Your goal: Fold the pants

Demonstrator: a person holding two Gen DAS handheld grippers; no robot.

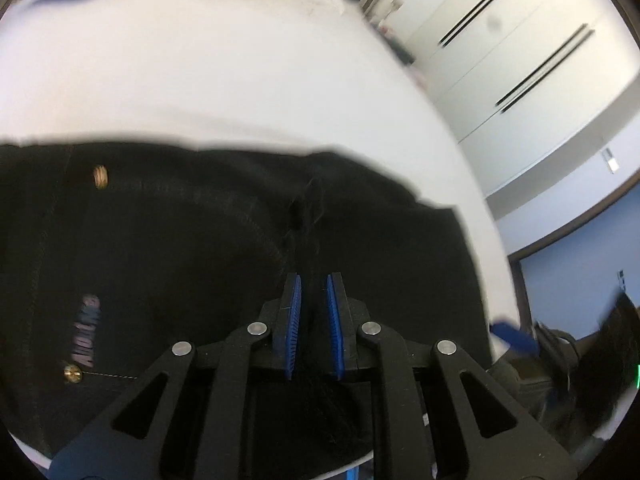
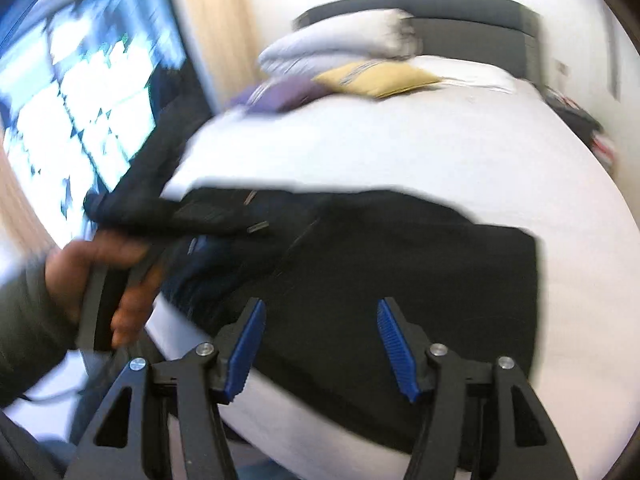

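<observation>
White bed (image 2: 400, 152) takes up most of the room, with black pants (image 2: 380, 264) lying on its near edge. Left gripper (image 1: 314, 280) is pinched onto a fold of the pants, right gripper (image 2: 320, 312) hangs wide open just above them.

A white bed (image 2: 460, 152) fills both views, with a yellow cushion (image 2: 376, 78), a purple cushion (image 2: 280, 94) and white pillows (image 2: 336, 46) near its dark headboard (image 2: 472, 16). White cabinet doors (image 1: 516, 60) stand beside it, and a bright window (image 2: 84, 92) on the other side.
</observation>
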